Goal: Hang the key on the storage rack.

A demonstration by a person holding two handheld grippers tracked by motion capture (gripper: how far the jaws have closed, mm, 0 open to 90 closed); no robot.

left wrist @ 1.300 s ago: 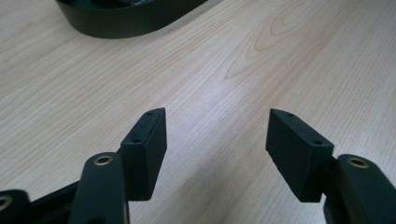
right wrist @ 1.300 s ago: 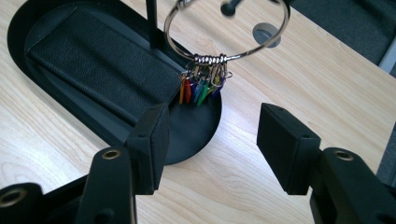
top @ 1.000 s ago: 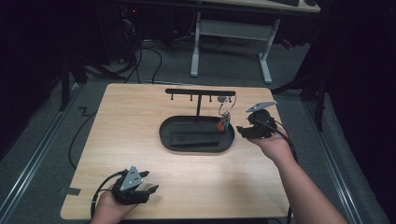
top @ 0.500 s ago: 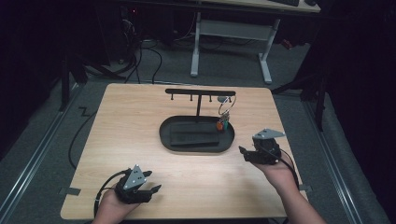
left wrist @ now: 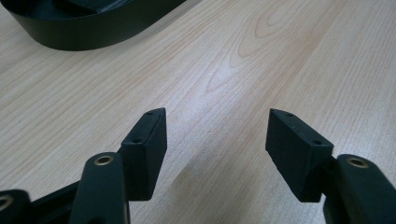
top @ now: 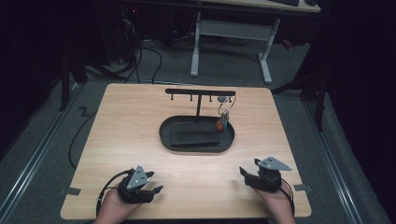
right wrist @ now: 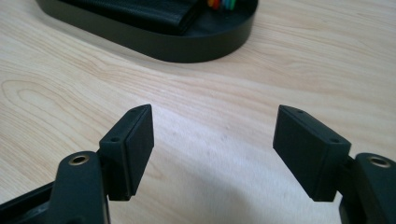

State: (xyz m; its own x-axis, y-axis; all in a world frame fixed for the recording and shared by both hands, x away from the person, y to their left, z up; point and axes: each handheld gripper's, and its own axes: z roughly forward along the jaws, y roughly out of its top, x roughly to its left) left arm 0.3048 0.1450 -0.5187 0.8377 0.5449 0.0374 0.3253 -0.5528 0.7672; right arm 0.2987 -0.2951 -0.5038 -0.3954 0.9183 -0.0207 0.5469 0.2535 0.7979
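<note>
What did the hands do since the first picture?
The right gripper pulled back from the keys on the rack to the near edge of the table, jaws open and empty. The left gripper, the keys and the black tray stayed put.

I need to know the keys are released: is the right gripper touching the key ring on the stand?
Apart. The high view shows the right gripper near the table's front edge, bare wood between it and the key ring.
</note>
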